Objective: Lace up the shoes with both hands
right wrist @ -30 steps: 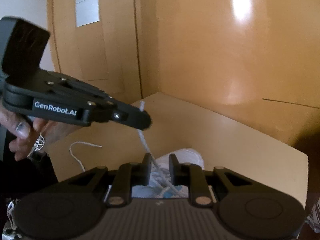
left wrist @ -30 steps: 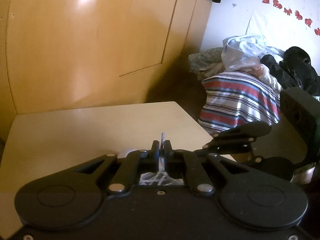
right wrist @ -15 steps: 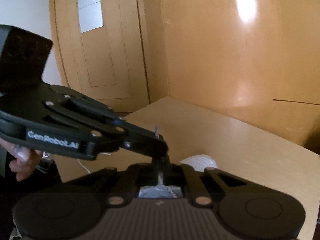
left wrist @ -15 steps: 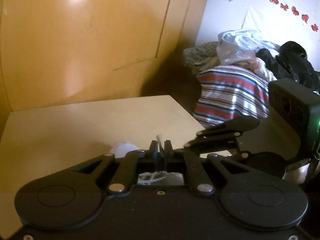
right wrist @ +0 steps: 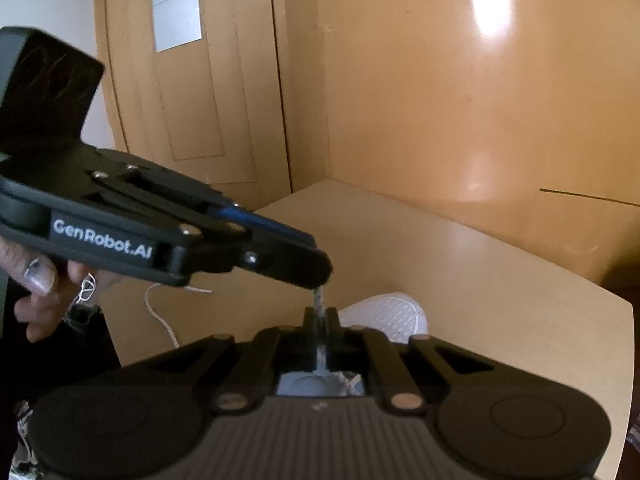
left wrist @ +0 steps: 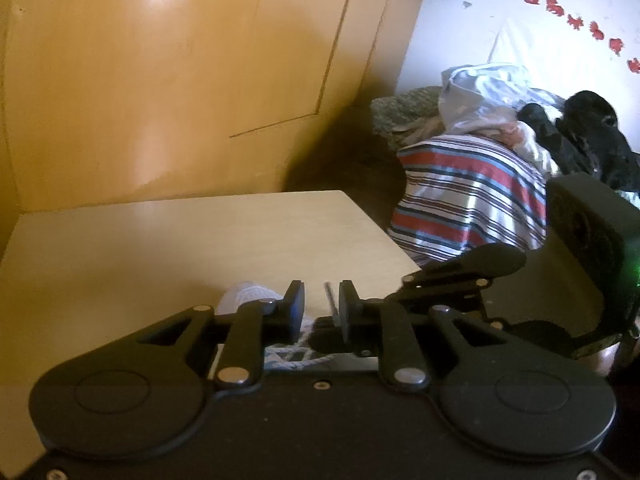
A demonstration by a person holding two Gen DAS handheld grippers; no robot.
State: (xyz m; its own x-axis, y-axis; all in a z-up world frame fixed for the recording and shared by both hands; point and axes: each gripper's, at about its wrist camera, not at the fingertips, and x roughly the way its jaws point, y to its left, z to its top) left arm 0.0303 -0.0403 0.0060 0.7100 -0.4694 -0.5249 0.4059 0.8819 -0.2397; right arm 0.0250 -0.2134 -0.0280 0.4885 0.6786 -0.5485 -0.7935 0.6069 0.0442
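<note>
A white mesh shoe (right wrist: 388, 314) lies on the tan table (right wrist: 500, 280), its toe also showing in the left wrist view (left wrist: 248, 296). My right gripper (right wrist: 320, 322) is shut on a white lace (right wrist: 318, 300) that rises straight up from the shoe. My left gripper (left wrist: 322, 308) is open, and the lace tip (left wrist: 329, 300) stands loose between its fingers. In the right wrist view the left gripper (right wrist: 316, 270) hovers just above the pinched lace. The right gripper's black linkage (left wrist: 460, 276) reaches in from the right. The shoe's eyelets are mostly hidden under the grippers.
The other lace end (right wrist: 160, 314) trails over the table's left edge. A hand (right wrist: 36, 292) holds the left gripper. Wooden wardrobe panels (left wrist: 180, 100) and a door (right wrist: 192, 80) back the table. A striped bundle (left wrist: 468, 200) and dark clothes lie beyond its right edge.
The right gripper, open a second ago, has shut on the lace. The left gripper, which held the lace, has opened and let it go.
</note>
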